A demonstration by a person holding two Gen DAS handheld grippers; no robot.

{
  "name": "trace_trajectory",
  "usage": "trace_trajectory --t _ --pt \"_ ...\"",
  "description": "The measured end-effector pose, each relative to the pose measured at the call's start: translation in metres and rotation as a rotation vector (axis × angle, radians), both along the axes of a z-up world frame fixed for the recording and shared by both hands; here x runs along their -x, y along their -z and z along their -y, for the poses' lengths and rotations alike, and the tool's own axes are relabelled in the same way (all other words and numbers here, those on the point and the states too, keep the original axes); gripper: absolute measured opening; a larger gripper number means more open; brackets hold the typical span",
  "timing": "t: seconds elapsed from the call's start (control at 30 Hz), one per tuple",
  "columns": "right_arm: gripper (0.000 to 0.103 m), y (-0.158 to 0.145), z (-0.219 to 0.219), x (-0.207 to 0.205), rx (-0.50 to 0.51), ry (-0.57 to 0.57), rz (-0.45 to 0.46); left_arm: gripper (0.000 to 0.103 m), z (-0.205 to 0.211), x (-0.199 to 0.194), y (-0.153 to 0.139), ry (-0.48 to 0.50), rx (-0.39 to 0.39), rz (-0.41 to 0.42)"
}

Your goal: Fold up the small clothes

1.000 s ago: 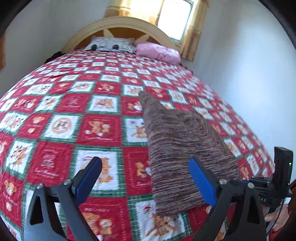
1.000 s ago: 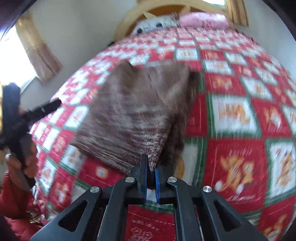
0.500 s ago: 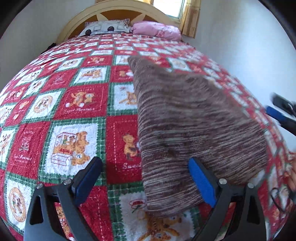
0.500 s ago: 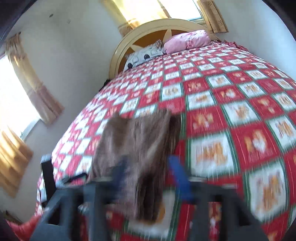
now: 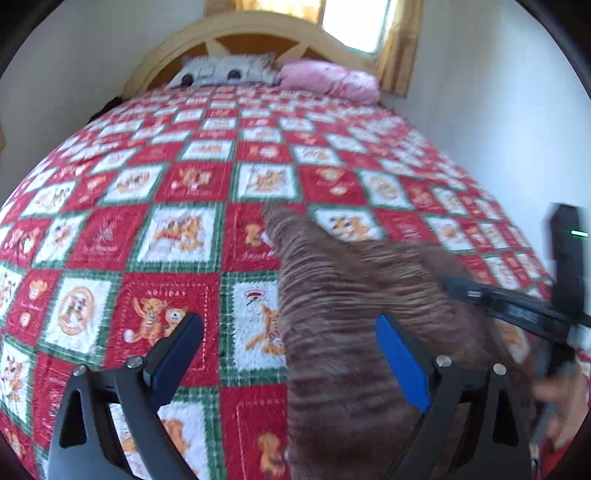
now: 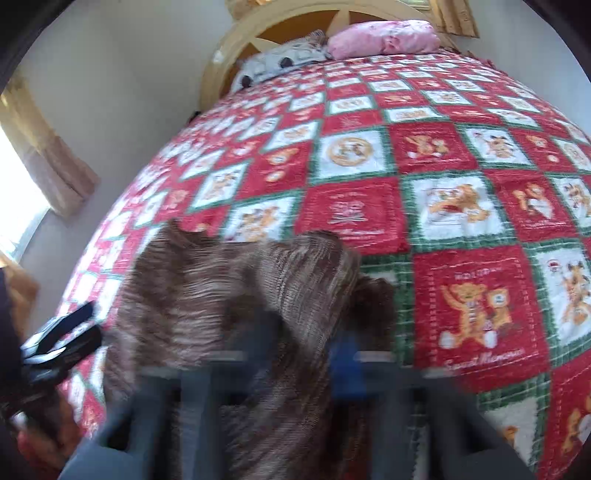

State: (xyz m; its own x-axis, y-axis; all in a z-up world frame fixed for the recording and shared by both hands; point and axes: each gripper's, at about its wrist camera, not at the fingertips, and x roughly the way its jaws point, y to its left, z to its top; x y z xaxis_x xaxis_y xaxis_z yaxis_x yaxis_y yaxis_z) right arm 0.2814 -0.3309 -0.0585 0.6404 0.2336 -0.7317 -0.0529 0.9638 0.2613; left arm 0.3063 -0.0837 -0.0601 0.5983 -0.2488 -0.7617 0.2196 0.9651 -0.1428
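Brown knit garment (image 5: 354,332) now lies released; right tool (image 6: 306,347), clenched a second ago, and left tool (image 5: 291,354) gape.

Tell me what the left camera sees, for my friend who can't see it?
A brown striped knit garment lies on a bed covered in a red, white and green teddy-bear quilt. The left gripper is open above it, one blue finger over the garment. The right gripper shows blurred at the right edge; pillows lie by the headboard.
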Motion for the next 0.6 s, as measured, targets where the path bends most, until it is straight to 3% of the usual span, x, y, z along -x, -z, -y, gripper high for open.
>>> trace_trajectory --t 0.07,0.1,0.17,0.27,0.33,0.5,0.6 --pt "0.012 -0.012 -0.021 0.015 0.183 -0.032 0.103 0.096 0.000 -0.003 0.014 -0.025 0.004 -0.046" --pt "0.012 -0.013 -0.026 0.020 0.228 -0.034 0.133 0.099 -0.003 -0.003 0.021 -0.036 0.020 -0.065" --pt "0.012 -0.008 -0.027 0.018 0.258 -0.016 0.127 0.100 -0.009 -0.001 0.030 -0.054 0.066 -0.077" --pt "0.012 0.010 -0.023 0.005 0.295 0.022 0.077 0.103 -0.005 -0.002 0.029 -0.068 0.037 -0.075" --pt "0.012 0.015 -0.015 0.001 0.264 0.028 0.067 0.103 -0.007 -0.003 0.030 -0.085 0.047 -0.077" --pt "0.016 0.012 0.018 0.007 0.036 0.038 0.032 0.101 -0.014 0.002 0.014 -0.108 0.055 -0.093" --pt "0.016 -0.007 0.028 0.028 0.036 0.105 0.083 0.101 -0.012 0.011 -0.011 -0.073 0.022 0.013"
